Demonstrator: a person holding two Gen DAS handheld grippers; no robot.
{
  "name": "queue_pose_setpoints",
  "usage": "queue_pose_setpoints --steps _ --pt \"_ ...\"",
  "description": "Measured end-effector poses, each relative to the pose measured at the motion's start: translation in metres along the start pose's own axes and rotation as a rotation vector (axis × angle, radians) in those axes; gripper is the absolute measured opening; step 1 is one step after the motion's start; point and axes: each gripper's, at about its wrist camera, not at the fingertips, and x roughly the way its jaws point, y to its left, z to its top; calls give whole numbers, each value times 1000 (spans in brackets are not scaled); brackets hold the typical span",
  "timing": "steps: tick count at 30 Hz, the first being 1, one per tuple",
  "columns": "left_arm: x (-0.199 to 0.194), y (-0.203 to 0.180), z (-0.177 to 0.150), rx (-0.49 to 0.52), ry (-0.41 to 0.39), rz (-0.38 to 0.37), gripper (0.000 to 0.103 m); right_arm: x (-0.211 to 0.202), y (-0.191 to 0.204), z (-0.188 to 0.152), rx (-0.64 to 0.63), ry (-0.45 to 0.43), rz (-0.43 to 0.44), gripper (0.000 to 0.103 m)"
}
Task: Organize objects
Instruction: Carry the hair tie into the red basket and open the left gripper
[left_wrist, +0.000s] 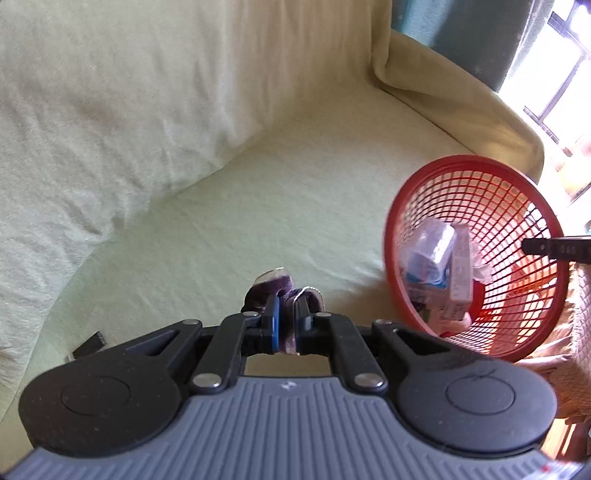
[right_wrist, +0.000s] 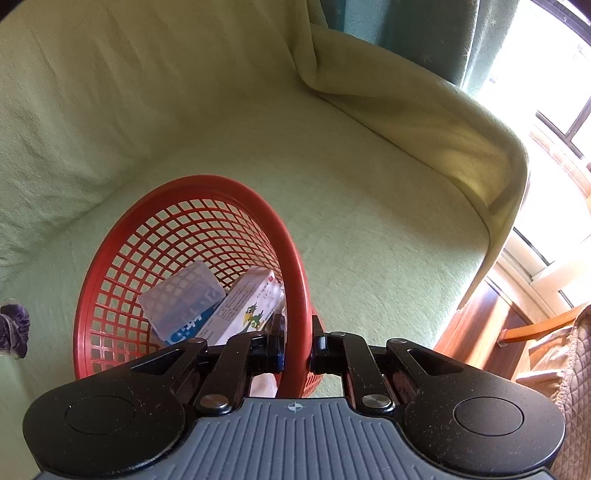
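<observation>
Furthest left, near the sofa seat's (left_wrist: 258, 192) left front edge, a small dark flat thing (left_wrist: 88, 345) lies on the pale green cover; what it is cannot be told, and it looks like the only loose piece left to gather. Next along, the left tongs (left_wrist: 286, 325) are clenched on a small purple cloth item (left_wrist: 275, 291), soft, fuzzy and crumpled, with a pale rim showing at its top; it hangs in the grip above the seat, apart from the basket and not yet in it. To the right, toward the seat's front right corner beside the padded armrest, stands the red basket (right_wrist: 192, 184), a round plastic tub of open lattice with a smooth thick rim, tipped so its mouth faces the cameras. Inside lie a white and blue packet (right_wrist: 184, 302) wrapped in clear shiny film and a stiff rectangular cardboard box (right_wrist: 247, 306) printed with a cartoon bird, so part of the sorting looks done. The right tongs (right_wrist: 297, 350) are clamped on the basket's near rim, one pad inside and one outside, steadying it. The sofa cover is a nubbly, towel-like cloth, wrinkled over the back cushion. As a judgement, the task is well advanced: the cloth item must go in, then perhaps the dark piece.
</observation>
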Motion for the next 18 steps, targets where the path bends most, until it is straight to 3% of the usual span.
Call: queue_pose_setpoints --steps 5,18 --pt "-2 -43 19 13 2 -77 5 2 0 1 -1 -5 2 8" --pt "21 -122 40 95 25 -161 5 5 -4 2 23 -6 14 8"
